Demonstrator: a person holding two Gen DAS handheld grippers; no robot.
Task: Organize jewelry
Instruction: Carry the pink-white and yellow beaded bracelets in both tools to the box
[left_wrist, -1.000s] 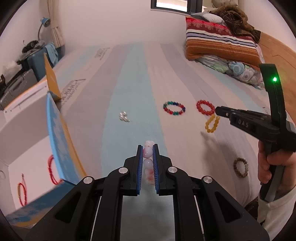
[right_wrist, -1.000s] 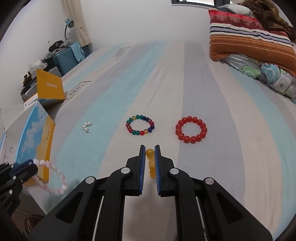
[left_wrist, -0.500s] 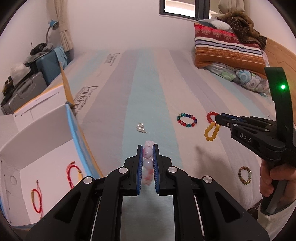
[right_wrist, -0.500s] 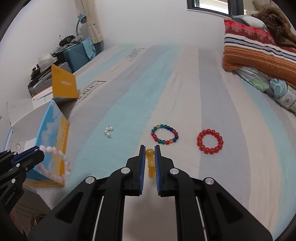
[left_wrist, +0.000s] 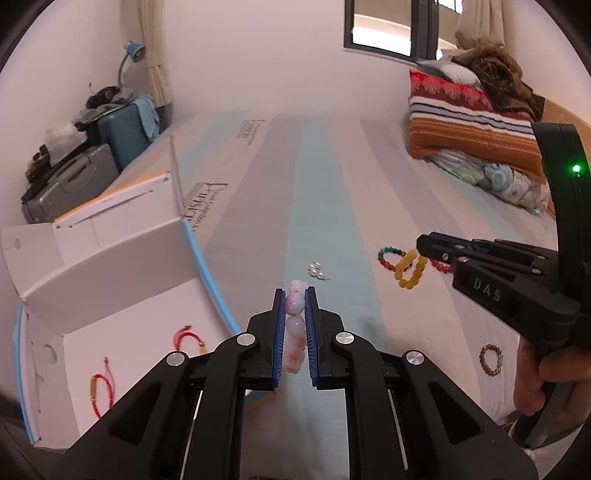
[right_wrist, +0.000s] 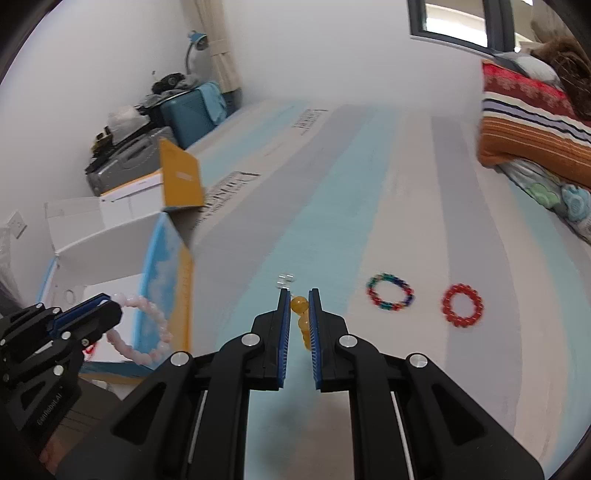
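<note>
My left gripper (left_wrist: 294, 295) is shut on a pale pink bead bracelet (left_wrist: 295, 325), held above the mattress beside the open white box (left_wrist: 110, 258). From the right wrist view the same pink bracelet (right_wrist: 147, 332) hangs as a loop from the left gripper (right_wrist: 114, 314) by the box's blue side. My right gripper (right_wrist: 298, 295) is shut on a yellow bead bracelet (right_wrist: 301, 310); in the left wrist view that yellow bracelet (left_wrist: 408, 269) dangles from the right gripper (left_wrist: 421, 243). Two red cord bracelets (left_wrist: 188, 336) lie inside the box.
On the striped mattress lie a multicoloured bead bracelet (right_wrist: 389, 291), a red bead bracelet (right_wrist: 461, 304), small pearl earrings (left_wrist: 317, 271) and a brown bead bracelet (left_wrist: 491, 360). Folded blankets (left_wrist: 476, 122) are at the far right. Suitcases (left_wrist: 122, 140) stand behind the box. A hand (left_wrist: 539, 380) grips the right handle.
Both grippers have risen and shifted left toward the box with their bracelets. The box's inside now shows far more, and the bracelets on the mattress look smaller and farther off.
</note>
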